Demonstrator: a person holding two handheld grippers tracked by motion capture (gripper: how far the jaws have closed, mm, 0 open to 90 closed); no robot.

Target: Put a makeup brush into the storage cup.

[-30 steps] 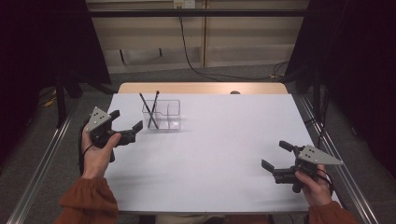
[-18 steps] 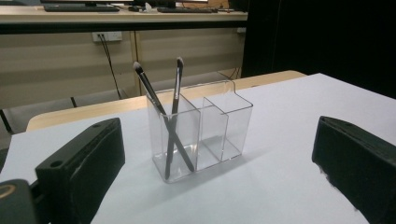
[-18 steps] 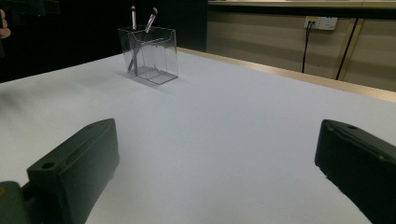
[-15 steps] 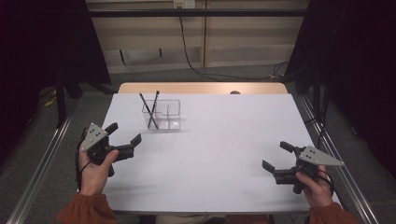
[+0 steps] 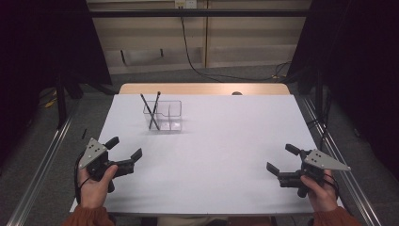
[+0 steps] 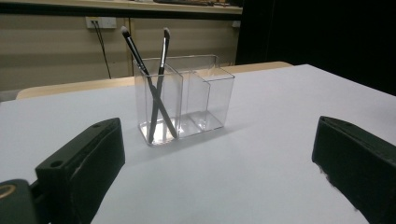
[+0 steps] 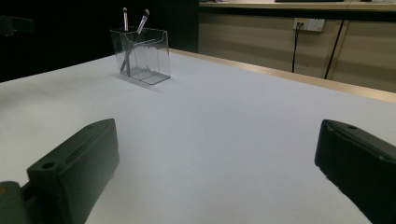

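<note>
The white table point(image 5: 211, 150) spans most of the high view, with a strip of bare wood along its far edge. On its far left part stands a clear plastic organizer point(image 5: 163, 116), upright and divided into compartments. Two makeup brushes point(image 5: 152, 109) stand in its left end compartment, handles down and bristle tips up, leaning against each other so that they cross in an X.

The left tongs point(image 5: 124, 147) are held in the person's left hand at the near left corner of the table, jaws spread wide with nothing between them. They point toward the organizer, which stands well apart from them, farther along the table and a little to the right. In the left gripper view the organizer point(image 6: 183, 98) sits between the two black jaws in the distance, the crossed brushes point(image 6: 154, 79) in the compartment on its left side.

The right tongs point(image 5: 281, 159) are held at the near right corner, jaws also wide apart and empty, low over the table. The organizer lies far across the table from them, toward the far left; in the right gripper view it point(image 7: 141, 55) shows small at the upper left.
</note>
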